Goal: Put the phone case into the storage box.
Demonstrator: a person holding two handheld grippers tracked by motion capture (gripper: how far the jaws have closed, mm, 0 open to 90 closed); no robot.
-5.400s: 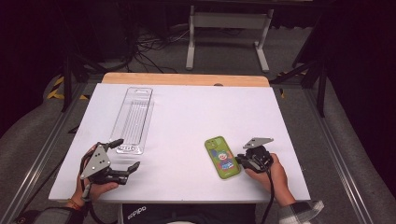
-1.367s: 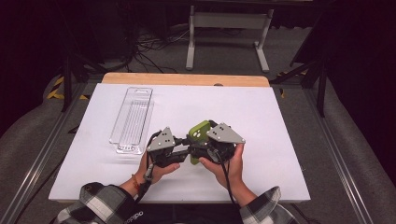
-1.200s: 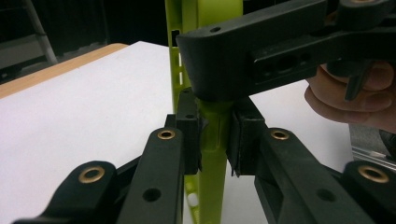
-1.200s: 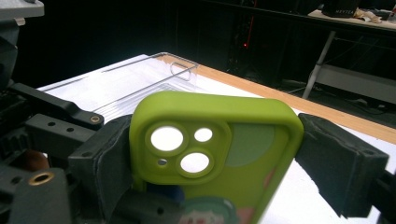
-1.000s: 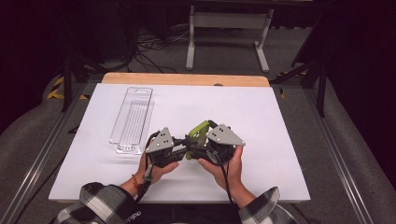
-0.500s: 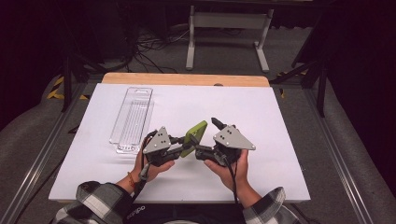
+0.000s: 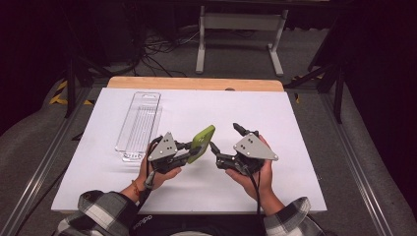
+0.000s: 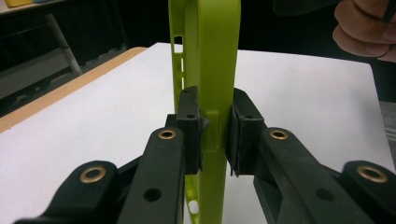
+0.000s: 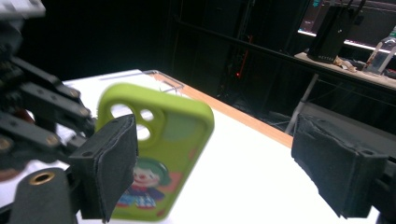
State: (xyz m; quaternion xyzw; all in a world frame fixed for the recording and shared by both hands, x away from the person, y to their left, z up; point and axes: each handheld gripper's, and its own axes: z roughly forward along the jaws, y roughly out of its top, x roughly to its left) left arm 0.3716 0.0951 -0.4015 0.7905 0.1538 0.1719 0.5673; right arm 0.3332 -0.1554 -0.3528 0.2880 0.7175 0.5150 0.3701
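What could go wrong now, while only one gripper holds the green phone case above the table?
1. The left gripper pinches the green phone case only at its thin edge, so the case might twist or slip out and drop onto the white table.
2. The right gripper stands open close beside the case; a careless move could knock it.
3. The clear plastic tray lies near the left hand and might get pushed.

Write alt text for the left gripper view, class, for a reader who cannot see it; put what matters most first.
The left gripper is shut on the edge of a lime-green phone case, which stands upright between its two black jaws. Behind it lies a white table with a wooden edge, and part of a hand shows at the upper right.
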